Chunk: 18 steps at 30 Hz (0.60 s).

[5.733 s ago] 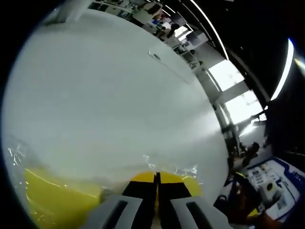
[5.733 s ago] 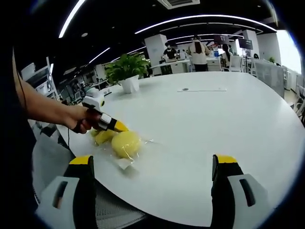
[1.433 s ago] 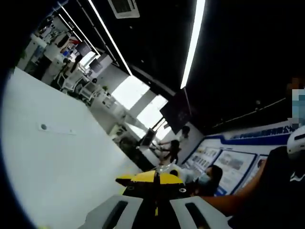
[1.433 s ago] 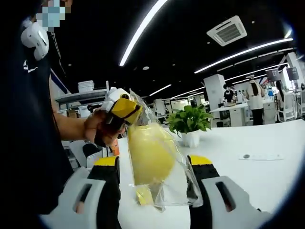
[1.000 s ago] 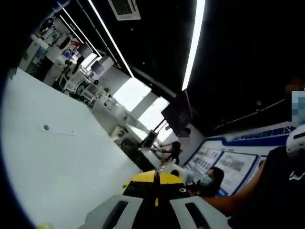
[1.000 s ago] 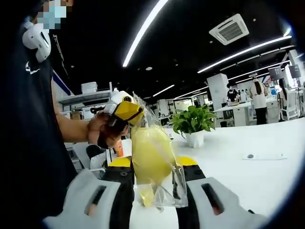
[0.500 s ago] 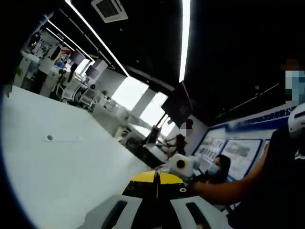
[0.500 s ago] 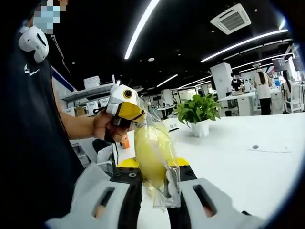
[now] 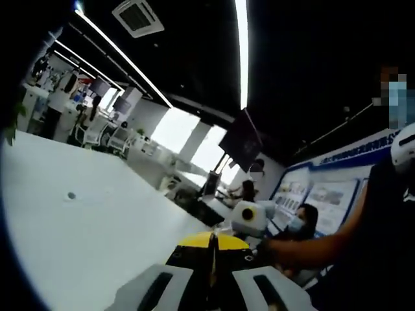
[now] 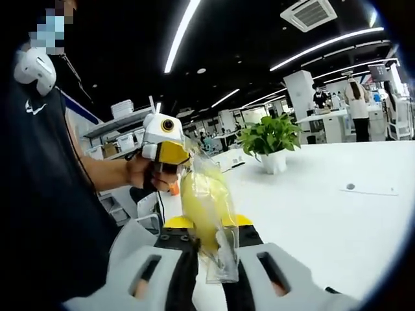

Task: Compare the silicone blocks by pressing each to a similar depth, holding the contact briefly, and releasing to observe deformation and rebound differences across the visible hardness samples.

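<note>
Both of my grippers are on the same clear plastic bag (image 10: 211, 214) right now, up in the air above the white table (image 10: 311, 201). My right gripper (image 10: 209, 249) has its yellow-tipped jaws squeezed in on the lower part of the bag, pinching the yellow silicone block (image 10: 204, 204) inside it (the plastic crinkles out below the jaws). My left gripper (image 10: 170, 155) comes in from the left with my hand (image 10: 146, 173) around its handle, jaws closed on the top edge of the bag. In the left gripper view the jaws (image 9: 211, 249) sit pressed together, with the right gripper's body (image 9: 249, 217) just past them. Farther back there's a potted plant (image 10: 271, 144) on the table, then office desks and people.
</note>
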Motion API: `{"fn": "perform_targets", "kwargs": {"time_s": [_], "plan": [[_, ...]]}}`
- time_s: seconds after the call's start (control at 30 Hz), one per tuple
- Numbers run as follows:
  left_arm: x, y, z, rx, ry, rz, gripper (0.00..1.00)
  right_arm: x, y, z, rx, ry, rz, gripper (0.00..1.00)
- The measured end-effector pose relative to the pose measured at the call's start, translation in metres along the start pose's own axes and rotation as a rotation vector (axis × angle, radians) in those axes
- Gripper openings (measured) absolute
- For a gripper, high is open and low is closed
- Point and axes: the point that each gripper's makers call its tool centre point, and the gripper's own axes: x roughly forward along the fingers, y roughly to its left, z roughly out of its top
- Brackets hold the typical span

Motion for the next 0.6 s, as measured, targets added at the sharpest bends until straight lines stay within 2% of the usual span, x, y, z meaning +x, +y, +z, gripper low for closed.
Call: {"fn": "perform_targets", "kwargs": {"time_s": [0.07,0.23,0.33,0.43,0.53,0.6], "plan": [[-0.0005,0.0009,-0.0033,-0.002,0.016,0.007,0.00,0.0001,0.0009,-0.0043,0.029,0.024,0.003,0.05],[-0.0031,0.0012,-0.0073,0.042,0.029,-0.005,0.00,0.0020,0.0018,-0.0073,0.041,0.036,0.011,0.04],[-0.0037,0.0020,-0.0070,0.009,0.026,-0.004,0.00,0.0021,0.0010,-0.0075,0.053,0.036,0.012,0.03],[-0.0038,0.0016,-0.0078,0.044,0.031,-0.002,0.00,0.0025,-0.0002,-0.0085,0.064,0.039,0.012,0.03],[-0.0035,-0.0001,-0.0064,0.157,0.020,-0.004,0.00,0.0030,0.0005,-0.0082,0.071,0.036,0.012,0.03],[-0.0037,-0.0018,-0.0068,0.134,0.019,-0.007,0.00,0.0021,-0.0004,-0.0066,0.079,0.029,0.013,0.03]]}}
